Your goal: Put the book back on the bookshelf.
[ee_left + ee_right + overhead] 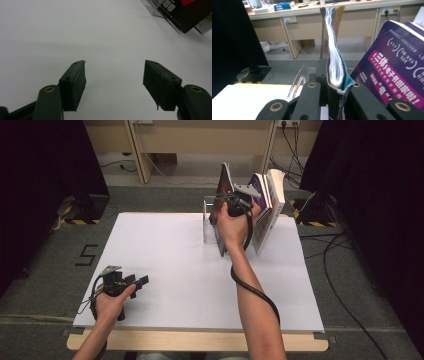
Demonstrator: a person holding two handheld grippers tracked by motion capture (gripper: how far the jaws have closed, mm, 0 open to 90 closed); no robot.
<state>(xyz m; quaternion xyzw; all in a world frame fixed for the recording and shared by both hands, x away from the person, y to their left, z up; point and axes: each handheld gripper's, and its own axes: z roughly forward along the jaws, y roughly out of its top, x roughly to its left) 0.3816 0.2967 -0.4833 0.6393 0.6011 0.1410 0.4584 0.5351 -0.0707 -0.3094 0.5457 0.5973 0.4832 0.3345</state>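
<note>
My right gripper (332, 100) is clamped on a thin book (334, 62), upright at the table's far edge, between a clear bookend (206, 222) & a purple book (397, 72) w/ white Chinese print, leaning. Thin book: dark glossy cover, teal inside, page edges wavy. My left gripper (115, 85) hangs w/ jaws apart, nothing btwn them, over the white matte table (165, 250). Grey floor, "5" (86, 255) taped at left; wooden desks behind.
</note>
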